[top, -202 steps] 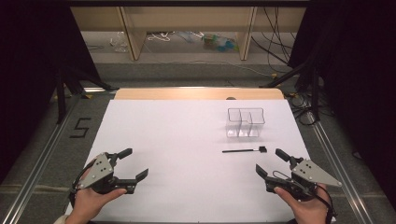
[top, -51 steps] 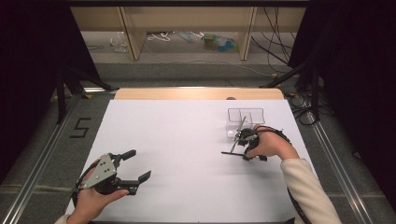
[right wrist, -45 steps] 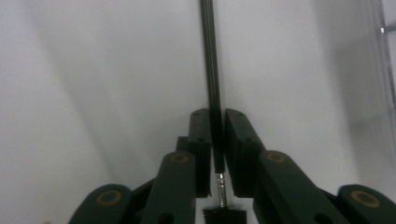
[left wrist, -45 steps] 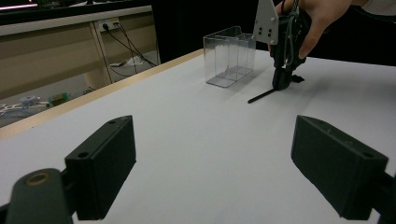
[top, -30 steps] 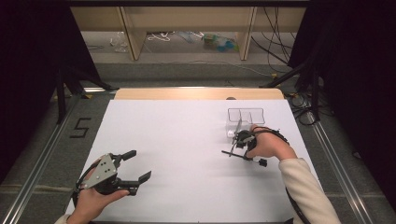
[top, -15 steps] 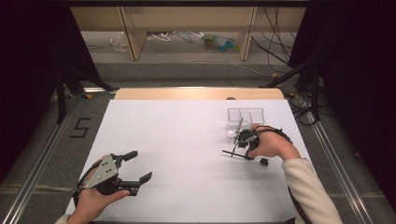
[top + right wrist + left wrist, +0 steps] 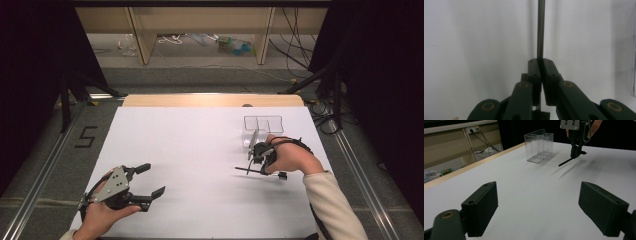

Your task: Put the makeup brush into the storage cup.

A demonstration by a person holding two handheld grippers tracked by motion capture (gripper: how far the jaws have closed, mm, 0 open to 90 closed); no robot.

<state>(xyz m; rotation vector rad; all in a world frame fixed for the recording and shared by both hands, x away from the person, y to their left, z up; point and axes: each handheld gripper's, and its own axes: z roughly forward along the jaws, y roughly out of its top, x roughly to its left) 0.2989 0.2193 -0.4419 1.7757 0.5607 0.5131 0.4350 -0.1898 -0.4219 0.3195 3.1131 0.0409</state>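
Item: thin dark rod (image 7: 248, 171) with a small black block at one end, held by the right tool (image 7: 260, 156) — its jaws pressed together on the shaft, as the right gripper view confirms, where the rod (image 7: 540, 30) runs straight up from between them. In the left gripper view the rod (image 7: 566, 162) slants down from the right tool (image 7: 576, 151), its free tip near the white surface (image 7: 200, 150); whether the tip touches cannot be told. Item: clear container (image 7: 263, 127) with two compartments, standing upright just beyond the right tool, nothing seen inside. Item: left tool (image 7: 145, 182), jaws spread wide and holding nothing, resting low at the near left of the surface, well apart from the rod and container. Status, as a judgement — the rod is gripped and appears partly raised, so the pick-up looks done or nearly so. Remaining: lift it fully, carry it the short way to the container, tip it upright over a compartment and release it. The left tool has no share in the work yet.
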